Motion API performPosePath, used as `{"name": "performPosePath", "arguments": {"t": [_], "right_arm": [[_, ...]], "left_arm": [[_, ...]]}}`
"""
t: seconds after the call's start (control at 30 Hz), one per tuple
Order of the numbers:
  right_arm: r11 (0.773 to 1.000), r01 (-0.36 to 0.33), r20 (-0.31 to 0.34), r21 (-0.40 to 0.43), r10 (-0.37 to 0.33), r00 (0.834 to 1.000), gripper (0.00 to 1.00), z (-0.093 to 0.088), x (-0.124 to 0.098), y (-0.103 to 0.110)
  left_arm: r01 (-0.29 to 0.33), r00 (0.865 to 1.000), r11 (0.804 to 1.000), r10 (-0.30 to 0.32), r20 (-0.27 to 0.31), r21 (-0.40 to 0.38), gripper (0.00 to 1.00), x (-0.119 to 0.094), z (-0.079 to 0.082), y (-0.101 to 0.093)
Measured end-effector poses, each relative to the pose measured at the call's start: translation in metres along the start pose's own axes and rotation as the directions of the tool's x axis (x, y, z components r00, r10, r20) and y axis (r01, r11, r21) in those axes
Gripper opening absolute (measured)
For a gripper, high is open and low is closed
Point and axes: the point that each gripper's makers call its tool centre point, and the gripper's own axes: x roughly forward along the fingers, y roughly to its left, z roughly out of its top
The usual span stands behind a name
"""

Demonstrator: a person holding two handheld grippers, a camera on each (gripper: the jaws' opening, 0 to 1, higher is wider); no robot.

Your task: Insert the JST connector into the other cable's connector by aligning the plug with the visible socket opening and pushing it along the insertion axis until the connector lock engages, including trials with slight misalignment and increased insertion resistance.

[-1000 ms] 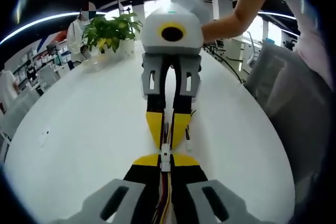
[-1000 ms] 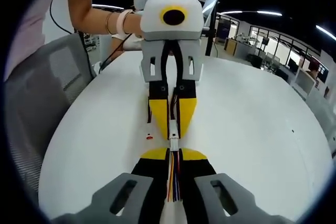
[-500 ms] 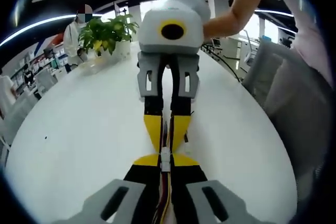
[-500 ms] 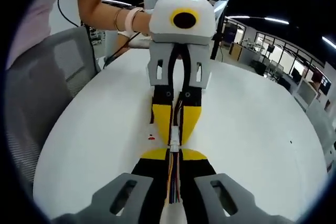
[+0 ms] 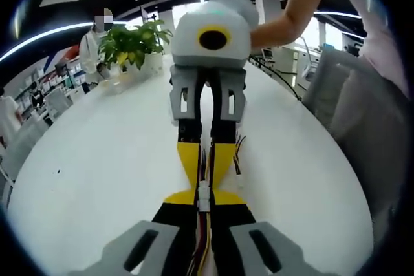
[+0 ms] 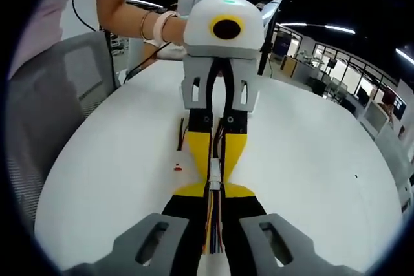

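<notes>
Worktop: a broad white round worktop (image 5: 97, 159) carried the whole job; a grey chair (image 6: 58, 114) stood at its edge and a potted plant (image 5: 136, 40) sat at its far side.
Left gripper: the left gripper (image 5: 203, 206) had its yellow-tipped jaws clenched on a bundle of coloured wires (image 5: 202, 244), with the white JST connector (image 5: 204, 193) standing just past the tips. In the right gripper view it (image 6: 214, 172) faced the camera head-on.
Right gripper: the right gripper (image 6: 214, 193) had its jaws clenched on the other cable's wires (image 6: 213, 224), its own white connector (image 6: 214, 176) at the tips. In the left gripper view it (image 5: 206, 174) pointed straight back.
Connectors: the two white housings met tip to tip between the opposed jaws, held above the worktop. Whether the lock had caught could not be told.
Loose piece: a small red-and-white bit (image 6: 178, 167) lay on the worktop beside the jaws.
Step in hand: judged to be the insertion push itself, with the plug lined up at the socket.
Next move: it called for a straight push along the shared axis, both grips kept firm, correcting any tilt before adding force.
</notes>
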Motion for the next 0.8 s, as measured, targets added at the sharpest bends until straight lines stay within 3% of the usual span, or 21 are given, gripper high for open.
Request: {"name": "performPosePath", "arguments": {"t": [0.8], "right_arm": [[0.999, -0.027, 0.003, 0.034, 0.026, 1.0, 0.04, -0.016, 0.012, -0.007]], "left_arm": [[0.004, 1.0, 0.998, -0.003, 0.008, -0.067, 0.0, 0.005, -0.017, -0.001]]}}
